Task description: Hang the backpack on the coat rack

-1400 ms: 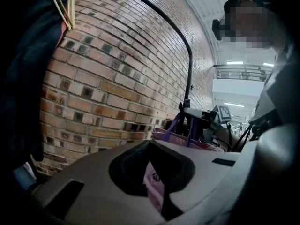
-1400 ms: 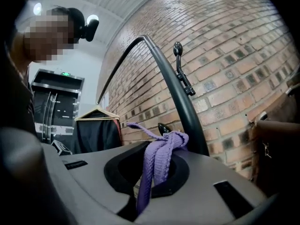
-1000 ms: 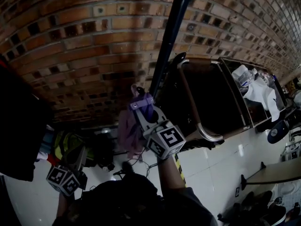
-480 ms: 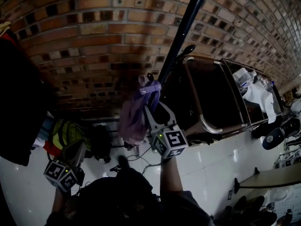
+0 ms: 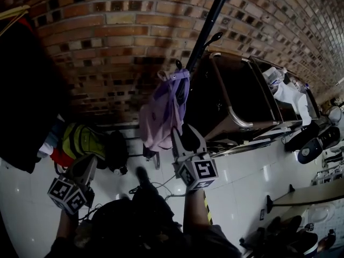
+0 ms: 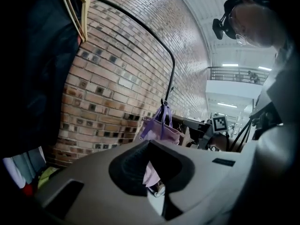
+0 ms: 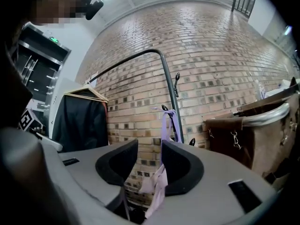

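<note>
The purple backpack (image 5: 161,114) hangs by its strap from a hook on the black coat rack pole (image 5: 207,28), in front of the brick wall. My right gripper (image 5: 183,134) is just below it, open and empty, clear of the fabric. In the right gripper view the backpack (image 7: 165,121) and the pole (image 7: 168,88) show through the gap of the right gripper (image 7: 150,146). My left gripper (image 5: 87,164) is low at the left, shut with nothing in it. In the left gripper view the backpack (image 6: 159,128) hangs beyond the left gripper (image 6: 150,146), and the right gripper's marker cube (image 6: 220,123) is beside it.
A dark coat on a wooden hanger (image 5: 27,90) hangs at the left. A brown cart (image 5: 236,101) with white cloth in it stands right of the pole. A yellow-green bag (image 5: 80,141) and cables lie on the white tiled floor under the backpack.
My right gripper has let go of the backpack's strap at the hook and drawn back below it. The backpack now hangs free from the rack. The left gripper has shifted a little.
</note>
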A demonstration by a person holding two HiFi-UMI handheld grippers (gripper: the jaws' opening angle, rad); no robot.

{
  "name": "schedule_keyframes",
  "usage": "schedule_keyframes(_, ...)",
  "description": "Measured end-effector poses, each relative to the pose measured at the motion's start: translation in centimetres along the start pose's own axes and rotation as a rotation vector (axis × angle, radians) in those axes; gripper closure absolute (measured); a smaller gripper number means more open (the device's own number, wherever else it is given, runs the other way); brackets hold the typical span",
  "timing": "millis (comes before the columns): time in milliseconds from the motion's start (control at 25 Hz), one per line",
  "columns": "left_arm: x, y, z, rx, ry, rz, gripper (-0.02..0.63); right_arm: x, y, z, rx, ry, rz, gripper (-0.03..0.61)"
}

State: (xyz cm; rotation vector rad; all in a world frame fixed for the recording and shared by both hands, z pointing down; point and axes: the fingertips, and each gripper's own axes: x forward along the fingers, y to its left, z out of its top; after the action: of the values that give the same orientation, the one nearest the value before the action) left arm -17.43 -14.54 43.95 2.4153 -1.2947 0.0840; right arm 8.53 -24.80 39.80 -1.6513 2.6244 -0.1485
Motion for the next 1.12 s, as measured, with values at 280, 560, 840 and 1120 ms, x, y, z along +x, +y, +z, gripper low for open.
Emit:
schedule_keyframes(280,-5.3,-1.4,-1.6,0.036,-0.012,-0.052,0.601,-6.8,6.4,-1.0,0.039,0.007,0.017,0.453)
schedule_keyframes(560,-7.7,-2.7,-4.2,0.015,0.007,-0.11,0.601,-13.2,10.1,-0.5,-0.036,-0.036,-0.047,0.56)
schedule_keyframes(840,-8.2,-5.3,-4.5,0.029,-0.012,-0.111,0.601,-16.8,9.8,0.5,-0.01,-0.071,-0.047,0.575)
schedule_keyframes(1120,-9.0,-10.5,-4.4,0.036,-0.059,-0.082,0.601,-21.9,7.9,1.3,-0.001,-0.089,-0.016,0.577)
